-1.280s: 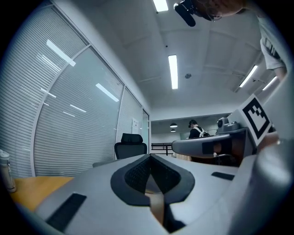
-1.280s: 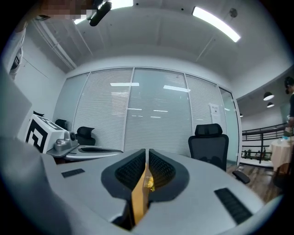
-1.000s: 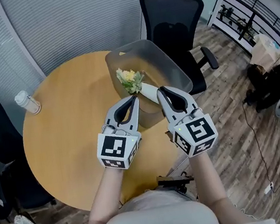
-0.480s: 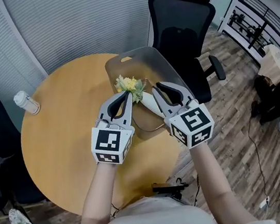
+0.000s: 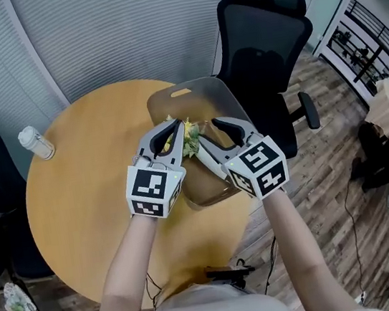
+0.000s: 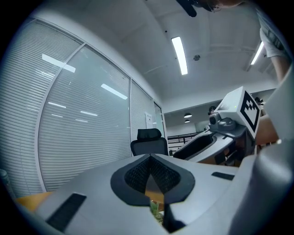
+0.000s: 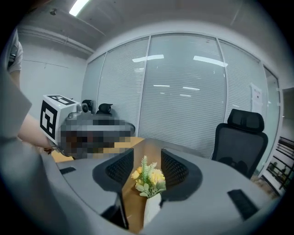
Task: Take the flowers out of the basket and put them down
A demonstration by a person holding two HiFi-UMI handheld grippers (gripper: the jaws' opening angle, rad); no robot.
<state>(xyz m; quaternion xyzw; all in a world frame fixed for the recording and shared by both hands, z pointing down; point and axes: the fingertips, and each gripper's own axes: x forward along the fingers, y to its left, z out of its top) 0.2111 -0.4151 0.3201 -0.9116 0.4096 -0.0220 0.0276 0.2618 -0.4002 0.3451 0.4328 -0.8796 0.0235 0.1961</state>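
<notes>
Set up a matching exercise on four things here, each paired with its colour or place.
Things:
1. flowers
2. basket
3. bottle
4. office chair

Descriptions:
a. black, behind the table
b. yellow and green
c. white, near the table's left edge in the head view
d. translucent grey

Pairs: 1-b, 2-d, 3-c, 4-a

Smooth wood-look table [image 5: 78, 197], translucent smoky plastic basket [image 5: 226, 101], black mesh-look chair [image 5: 264, 39]
</notes>
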